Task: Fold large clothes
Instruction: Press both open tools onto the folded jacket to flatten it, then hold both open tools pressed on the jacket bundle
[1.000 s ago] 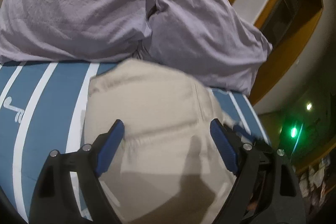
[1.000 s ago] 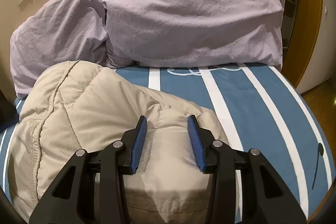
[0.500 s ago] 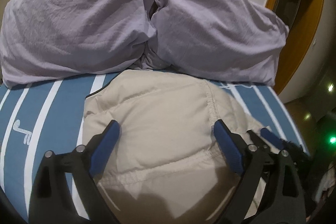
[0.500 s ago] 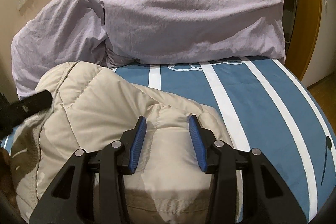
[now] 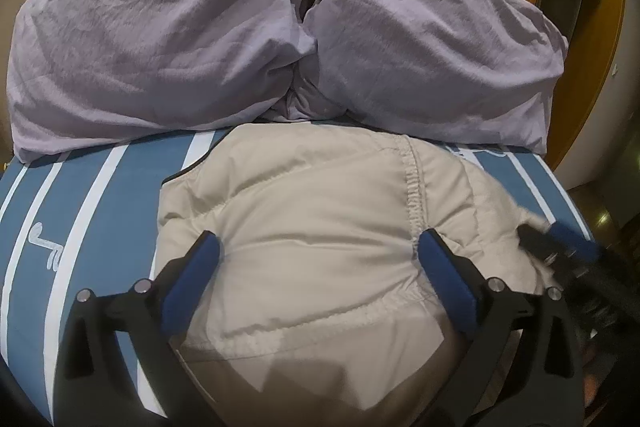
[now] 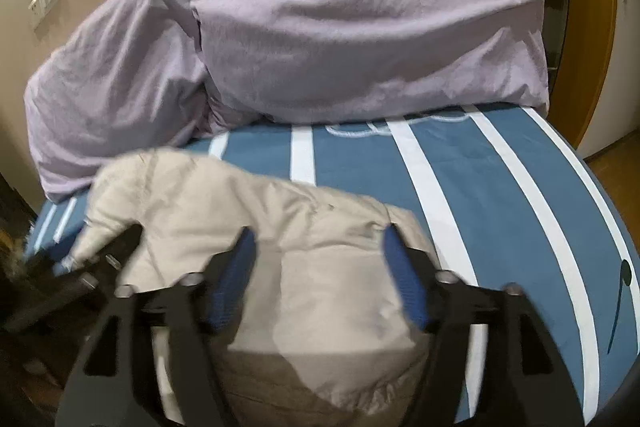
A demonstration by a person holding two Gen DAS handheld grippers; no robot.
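A beige quilted jacket [image 5: 320, 211] lies bundled on the blue bed, also shown in the right wrist view [image 6: 224, 203]. My left gripper [image 5: 318, 241] hovers over its left part, jaws very wide and still opening, pads clear of the fabric. My right gripper [image 6: 318, 237] is over the jacket's right end; its jaws are opening, and the padded fold sits loose between them. Each gripper shows in the other's view: the right one [image 5: 560, 247] at the jacket's right edge, the left one [image 6: 100, 259], blurred, at its left edge.
The jacket rests on a blue sheet with white stripes [image 6: 480, 195]. Two lilac pillows [image 5: 168, 39] [image 5: 420, 39] lean on the wall behind it. A wooden door frame [image 6: 584, 39] and the floor lie past the bed's right edge.
The right jaws, earlier pinched on a jacket fold, have spread apart and let it go. The left gripper has sunk toward the jacket and widened.
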